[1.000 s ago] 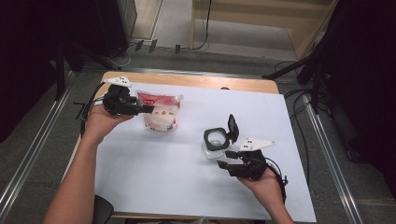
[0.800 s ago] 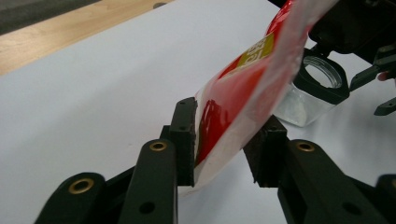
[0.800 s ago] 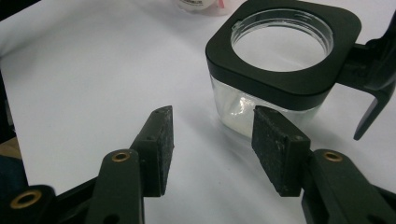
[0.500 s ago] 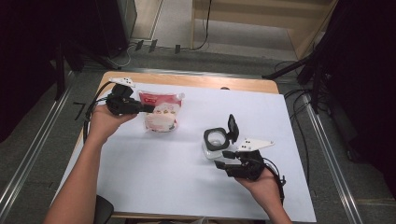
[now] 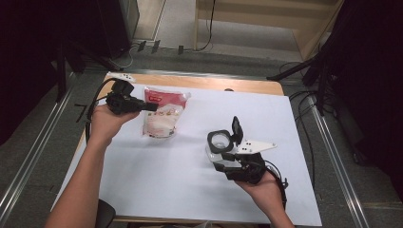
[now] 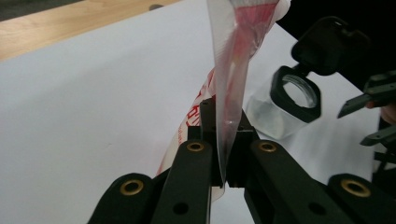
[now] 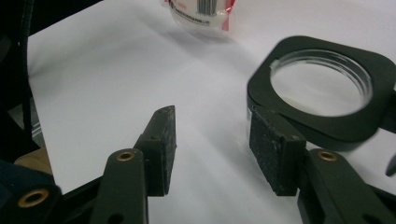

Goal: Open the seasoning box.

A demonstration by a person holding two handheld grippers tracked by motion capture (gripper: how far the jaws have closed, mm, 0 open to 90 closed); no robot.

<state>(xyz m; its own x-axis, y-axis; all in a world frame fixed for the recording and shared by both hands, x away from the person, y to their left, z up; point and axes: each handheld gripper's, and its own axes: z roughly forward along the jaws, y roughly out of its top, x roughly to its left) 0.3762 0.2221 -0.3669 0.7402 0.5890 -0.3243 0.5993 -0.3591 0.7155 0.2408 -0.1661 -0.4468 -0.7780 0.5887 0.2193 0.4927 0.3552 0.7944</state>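
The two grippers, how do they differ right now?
The left gripper is shut on the red and clear bag, pinching its edge; the right gripper is open, holding nothing. The left is beside the bag at the table's far side; the right sits by the clear container with its flip lid up. Both have black jaws.

You had one plastic bag (image 5: 161, 116) of white grains near the table's far left corner, one clear container (image 5: 219, 142) with its black lid flipped open toward the near right edge, and two grippers.
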